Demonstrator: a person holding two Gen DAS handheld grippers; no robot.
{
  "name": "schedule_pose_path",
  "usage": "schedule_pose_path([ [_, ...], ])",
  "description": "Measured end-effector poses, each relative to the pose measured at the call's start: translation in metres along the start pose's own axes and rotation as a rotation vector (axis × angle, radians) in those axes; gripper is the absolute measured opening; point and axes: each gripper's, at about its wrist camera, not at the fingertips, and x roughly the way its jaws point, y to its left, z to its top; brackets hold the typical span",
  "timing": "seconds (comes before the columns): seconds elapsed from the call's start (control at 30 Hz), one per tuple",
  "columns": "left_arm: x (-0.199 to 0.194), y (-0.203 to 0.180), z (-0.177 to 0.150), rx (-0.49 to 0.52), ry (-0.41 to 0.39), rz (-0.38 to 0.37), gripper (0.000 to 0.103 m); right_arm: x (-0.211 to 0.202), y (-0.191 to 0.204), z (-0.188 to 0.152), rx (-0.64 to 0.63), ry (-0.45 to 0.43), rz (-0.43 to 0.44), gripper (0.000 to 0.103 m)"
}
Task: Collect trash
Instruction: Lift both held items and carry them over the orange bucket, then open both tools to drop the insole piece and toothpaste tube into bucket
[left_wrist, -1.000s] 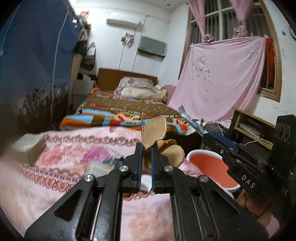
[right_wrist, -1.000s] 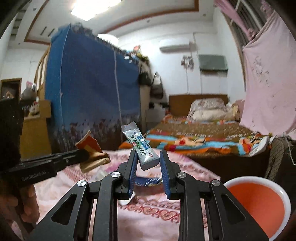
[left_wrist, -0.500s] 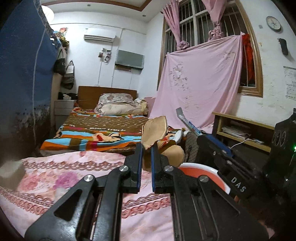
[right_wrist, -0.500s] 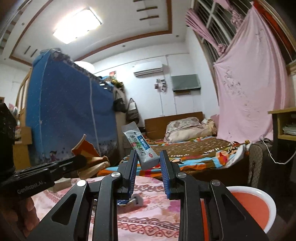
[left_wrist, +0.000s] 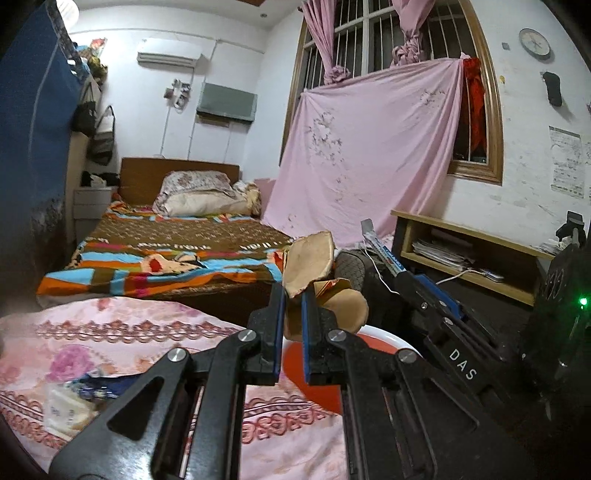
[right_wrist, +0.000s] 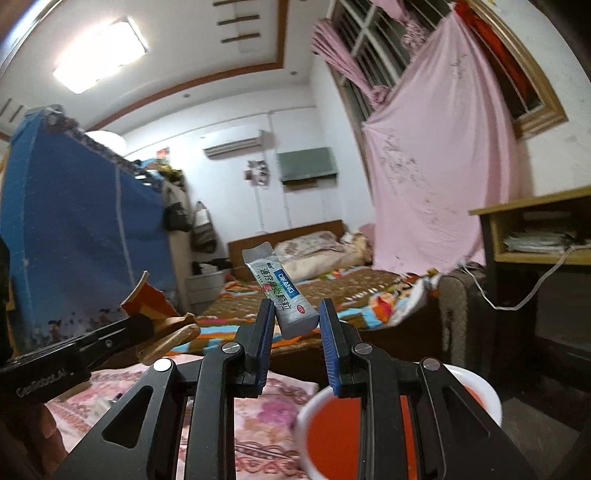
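In the left wrist view, the left tool (left_wrist: 292, 295) is clamped shut on a crumpled tan paper carton (left_wrist: 308, 264), whose folded flaps rise above and bulge to the right of the blue pads. This view alone shows the right tool (left_wrist: 397, 271) from the side, reaching in from the right edge with a thin silver sachet (left_wrist: 380, 247) sticking up from its tip, and a round wall clock (left_wrist: 534, 43) high on the white wall. Below lies a pink floral bedspread (left_wrist: 147, 332) with a few loose wrappers (left_wrist: 85, 391) on it; behind stand a bed with a striped multicoloured blanket (left_wrist: 166, 254), a pink sheet hung over the barred window (left_wrist: 369, 147) and a low wooden shelf (left_wrist: 465, 254). A white-rimmed orange basin (left_wrist: 321, 391) sits just under the left tool; what it holds cannot be told. In the right wrist view, the right tool (right_wrist: 297, 321) grips the sachet (right_wrist: 280, 293), silver with a blue label and green print, tilted up to the left between its pads. Here the ceiling light (right_wrist: 99, 55) and a tall blue fabric wardrobe (right_wrist: 85, 229) show, and the left tool (right_wrist: 147, 325) enters from the left carrying the carton (right_wrist: 162, 321). The basin (right_wrist: 487, 391) lies low right beneath the right tool, its visible orange inside bare.
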Motion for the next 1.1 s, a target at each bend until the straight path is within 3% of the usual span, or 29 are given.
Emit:
schedule_pose_path([
  [0.43,0.064,-0.014,-0.01,-0.097,0.196,-0.07,0.0,0.014,-0.039,-0.012,0.082,0.111,-0.15,0.023],
  [0.97,0.113,-0.023,-0.024,-0.199,0.385,-0.112,0.0,0.021,-0.055,-0.024,0.136,0.217,-0.198,0.025],
  [1.1,0.118,-0.023,-0.027,-0.217,0.419,-0.109,0.009,0.022,-0.054,-0.025,0.144,0.231,-0.199,0.025],
])
